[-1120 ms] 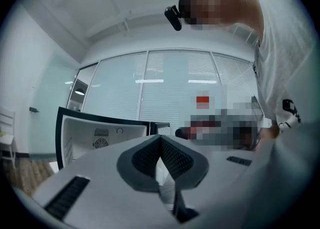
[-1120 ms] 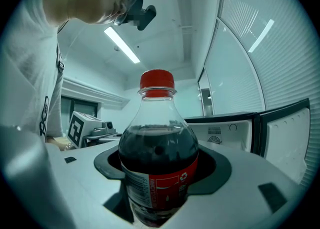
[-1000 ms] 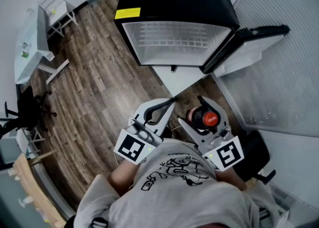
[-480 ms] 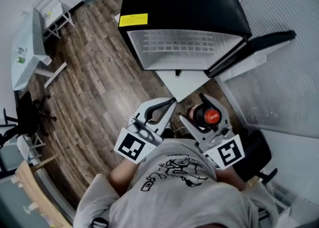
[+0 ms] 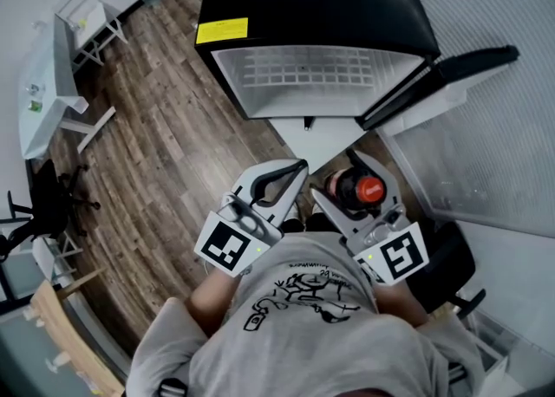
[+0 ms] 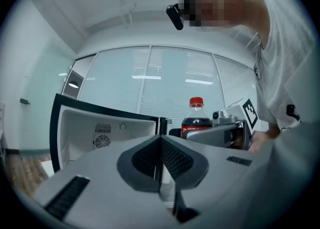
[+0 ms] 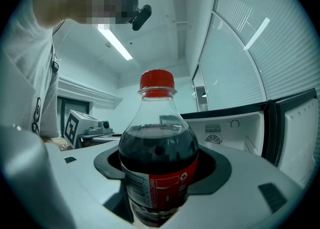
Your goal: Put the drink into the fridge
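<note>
Between the right tongs (image 7: 160,167): that's where the drink bottle (image 7: 159,145) sits, upright, dark cola-looking stuff inside, red label round the body. Both pads press on its sides down around the label, so it's clamped.
Cap (image 7: 157,80): red, on the bottle, sticking up well above the right tongs.
Left tongs (image 6: 160,145): the 2 jaws are closed together, pads touching, nothing between them. They're just beside the right tongs, on their left, not touching them.
Fridge (image 5: 312,5): small black one standing on the floor, ahead of both tongs. The bottle isn't in it yet, it's out front in the grip.
Fridge door (image 5: 460,70): swung wide open, ahead and to the right of the right tongs.
Fridge interior (image 5: 312,83): white. In the right gripper view there's a little round fan grille (image 7: 213,139) on the back wall, beyond the bottle.
Yellow sticker (image 5: 220,30): on the fridge's top front edge, ahead-left of the left tongs.
Floor (image 5: 165,152): wood-look planks under the fridge and below both tongs.
Worktop (image 5: 48,83): white one well off to the left of the left tongs, with a black office chair (image 5: 43,200) near it.
Person: grey printed T-shirt (image 5: 303,309) right behind the 2 marker cubes, hands mostly hidden.
</note>
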The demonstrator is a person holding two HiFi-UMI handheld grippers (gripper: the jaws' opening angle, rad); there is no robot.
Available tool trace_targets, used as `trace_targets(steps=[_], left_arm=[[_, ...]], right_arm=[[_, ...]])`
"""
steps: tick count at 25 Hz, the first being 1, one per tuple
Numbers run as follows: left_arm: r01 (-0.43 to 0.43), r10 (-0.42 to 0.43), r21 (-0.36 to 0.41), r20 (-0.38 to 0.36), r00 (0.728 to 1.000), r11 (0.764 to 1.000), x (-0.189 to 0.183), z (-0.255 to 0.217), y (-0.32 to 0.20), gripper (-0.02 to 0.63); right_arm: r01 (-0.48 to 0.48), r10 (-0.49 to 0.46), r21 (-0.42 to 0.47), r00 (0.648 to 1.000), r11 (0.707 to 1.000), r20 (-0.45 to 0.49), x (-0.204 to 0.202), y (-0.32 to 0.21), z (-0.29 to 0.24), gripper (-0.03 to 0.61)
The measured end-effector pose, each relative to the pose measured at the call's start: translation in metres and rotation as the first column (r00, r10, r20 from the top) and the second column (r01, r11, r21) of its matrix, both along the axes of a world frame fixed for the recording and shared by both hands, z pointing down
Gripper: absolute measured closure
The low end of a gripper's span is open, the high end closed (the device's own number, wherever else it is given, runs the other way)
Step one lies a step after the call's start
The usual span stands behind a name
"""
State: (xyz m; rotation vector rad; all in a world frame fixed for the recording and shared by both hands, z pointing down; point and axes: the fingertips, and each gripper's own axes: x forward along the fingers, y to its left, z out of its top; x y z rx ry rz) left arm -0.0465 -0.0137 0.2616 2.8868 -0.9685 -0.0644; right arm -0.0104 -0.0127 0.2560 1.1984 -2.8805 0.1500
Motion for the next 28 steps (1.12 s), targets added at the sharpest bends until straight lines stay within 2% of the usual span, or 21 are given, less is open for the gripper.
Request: trace_targets(steps=[7,11,14,28], left_arm=[[-0.015,0.015,-0.047,-0.003,1.0,0.999,0.022,0.005,-0.011,0.612],[0.012,-0.012,-0.055,0.005,1.0,0.998,0.027,0.005,-0.021,0.612],[-0.005,0.005,-0.065,-0.004,1.0,0.998,0.029,0.006,-0.025,0.612],[0.026,-0.024,-0.058,0.051,0.998,0.998,0.038,0.049,-0.05,0.612]], right_arm=[[0.024,-0.024,-0.013,1.0,1.0,0.007,0.011,-0.011,-0.001,0.252],[0.036,-0.036,-0.025,0.999,0.999,0.01,0.02,-0.021,0.0,0.252],[0.04,-0.04,-0.033,0.999,0.999,0.005,0.026,-0.027,0.003,0.252],[0.059,-0.061,-0.052,0.998,0.997,-0.034,0.036,-0.049,0.043,0.252]])
